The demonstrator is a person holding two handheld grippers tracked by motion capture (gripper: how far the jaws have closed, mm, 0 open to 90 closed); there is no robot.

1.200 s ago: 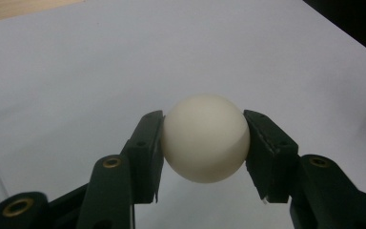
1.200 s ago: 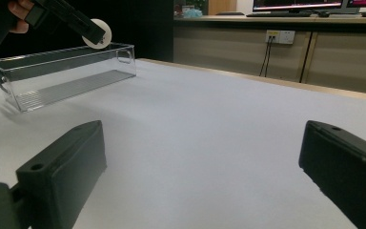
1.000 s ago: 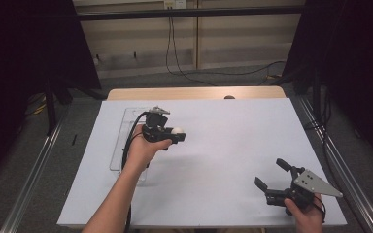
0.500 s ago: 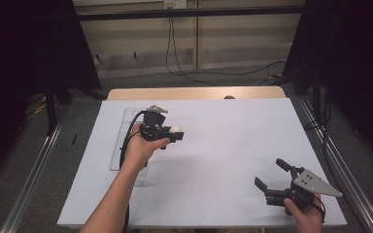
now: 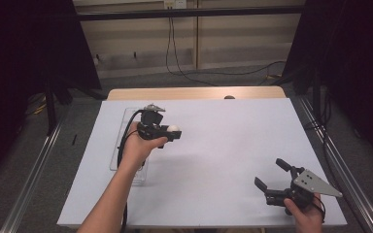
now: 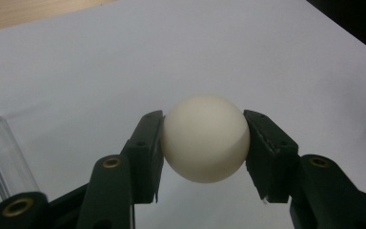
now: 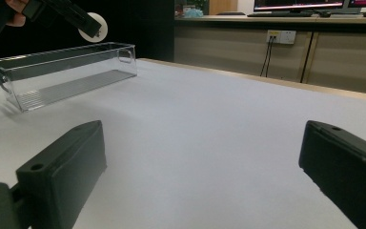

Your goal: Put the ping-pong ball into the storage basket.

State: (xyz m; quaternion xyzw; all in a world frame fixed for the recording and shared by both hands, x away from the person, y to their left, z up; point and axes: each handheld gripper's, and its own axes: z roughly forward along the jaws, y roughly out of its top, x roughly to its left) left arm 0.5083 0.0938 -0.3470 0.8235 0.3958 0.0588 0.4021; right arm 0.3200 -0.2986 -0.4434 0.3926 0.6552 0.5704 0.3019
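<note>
Nothing much has shifted since a second ago: your left gripper has barely drifted and still hangs above the white table, just beside the clear tray. Its jaws are clamped on the white ball, one pad pressed to each side, so the ball is held clear of the surface. Your right gripper stays near the table's front right corner, jaws spread wide with nothing between them.

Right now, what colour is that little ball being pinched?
Creamy white ball, plainest in the left gripper view.
</note>
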